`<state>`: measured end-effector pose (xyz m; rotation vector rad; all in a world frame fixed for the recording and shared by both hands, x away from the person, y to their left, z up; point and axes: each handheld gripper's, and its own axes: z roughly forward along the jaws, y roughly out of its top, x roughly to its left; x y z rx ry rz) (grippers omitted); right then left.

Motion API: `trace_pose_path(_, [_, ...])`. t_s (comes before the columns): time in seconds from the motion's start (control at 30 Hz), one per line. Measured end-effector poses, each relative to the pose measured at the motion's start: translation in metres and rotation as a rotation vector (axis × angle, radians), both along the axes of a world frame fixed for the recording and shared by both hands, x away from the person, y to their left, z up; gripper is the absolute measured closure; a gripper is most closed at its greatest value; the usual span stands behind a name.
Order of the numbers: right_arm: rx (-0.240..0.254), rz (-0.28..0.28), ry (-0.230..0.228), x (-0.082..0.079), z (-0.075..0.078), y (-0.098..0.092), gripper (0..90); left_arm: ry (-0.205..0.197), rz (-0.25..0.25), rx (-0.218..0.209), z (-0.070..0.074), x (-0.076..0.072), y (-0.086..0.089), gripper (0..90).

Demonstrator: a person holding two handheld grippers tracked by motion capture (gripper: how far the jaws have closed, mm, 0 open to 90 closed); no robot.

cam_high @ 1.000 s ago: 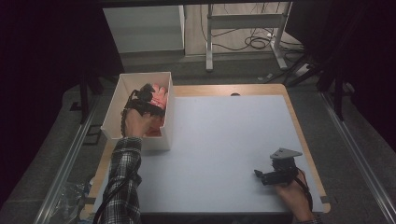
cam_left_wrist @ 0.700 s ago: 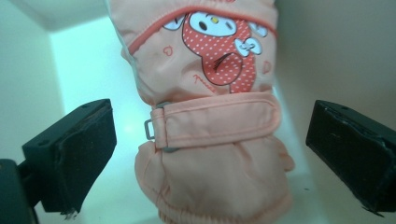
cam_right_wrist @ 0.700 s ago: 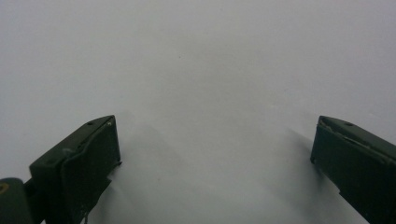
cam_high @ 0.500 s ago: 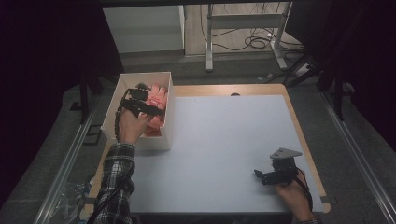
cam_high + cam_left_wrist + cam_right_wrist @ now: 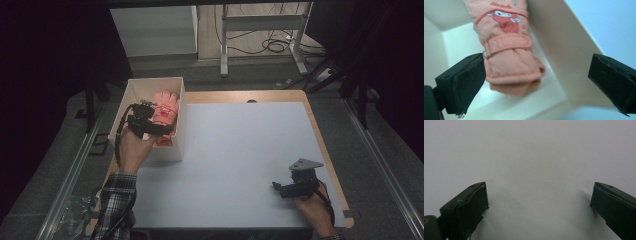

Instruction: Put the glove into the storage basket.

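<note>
A pink padded glove (image 5: 165,111) with a cartoon print lies in a white box (image 5: 179,90) at the table's left edge. In the left gripper view the glove (image 5: 509,53) lies cuff-first toward me against the box wall (image 5: 564,50). My left gripper (image 5: 161,129) hovers over the box's near end, open, its jaws wide apart on either side of the cuff without touching it. My right gripper (image 5: 276,188) rests near the table's front right corner, open. In the right gripper view that gripper (image 5: 539,207) has bare white tabletop between its jaws.
The white tabletop (image 5: 240,150) has a wooden rim (image 5: 325,150) along its right side. Beyond the table stand a white cabinet (image 5: 155,30) and a metal frame (image 5: 260,30) with cables on the floor.
My left gripper has pulled back toward the near end of the box and a little left, away from the glove's middle. The right gripper has stayed put.
</note>
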<state>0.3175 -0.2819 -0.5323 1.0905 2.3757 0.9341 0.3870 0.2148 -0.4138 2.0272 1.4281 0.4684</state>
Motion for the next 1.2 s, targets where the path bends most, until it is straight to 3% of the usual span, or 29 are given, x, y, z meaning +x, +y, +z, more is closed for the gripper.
trace_pose_path(0.13, [-0.002,0.0,0.001,0.0,0.0,0.0,1.6,-0.041,0.003,0.023,-0.004,-0.022,0.0,3.9])
trace_pose_path(0.2, [-0.002,0.001,0.001,0.0,0.0,0.0,1.6,-0.052,-0.011,-0.012,-0.009,-0.036,0.004,2.6])
trace_pose_path(0.33, [-0.001,-0.001,0.002,0.0,0.0,0.0,1.6,-0.059,-0.02,-0.019,-0.016,-0.05,0.006,2.3])
trace_pose_path(0.47, [0.0,-0.002,0.003,0.0,0.0,0.0,1.6,-0.08,-0.034,-0.047,-0.031,-0.067,0.006,2.1])
trace_pose_path(0.5, [-0.001,-0.001,0.003,0.0,0.0,0.0,1.6,-0.086,-0.04,-0.06,-0.04,-0.074,0.005,2.1])
trace_pose_path(0.53, [-0.001,-0.002,0.003,0.0,0.0,0.0,1.6,-0.086,-0.04,-0.06,-0.04,-0.074,0.005,2.1])
trace_pose_path(0.7, [-0.001,-0.001,0.002,0.0,0.0,0.0,1.6,-0.11,-0.05,-0.075,-0.069,-0.09,0.001,2.0])
trace_pose_path(0.8, [-0.001,-0.001,0.002,0.0,0.0,0.0,1.6,-0.102,-0.06,-0.057,-0.093,-0.097,-0.004,1.8])
trace_pose_path(0.83, [-0.001,-0.001,0.002,0.0,0.0,0.0,1.6,-0.102,-0.06,-0.057,-0.093,-0.097,-0.004,1.7])
trace_pose_path(1.0, [-0.001,-0.001,0.001,0.0,0.0,0.0,1.6,-0.064,-0.065,-0.02,-0.121,-0.101,-0.012,1.5])
trace_pose_path(1.2, [-0.004,0.0,0.0,0.0,0.0,0.0,1.6,-0.035,-0.074,0.016,-0.135,-0.101,-0.017,1.0])
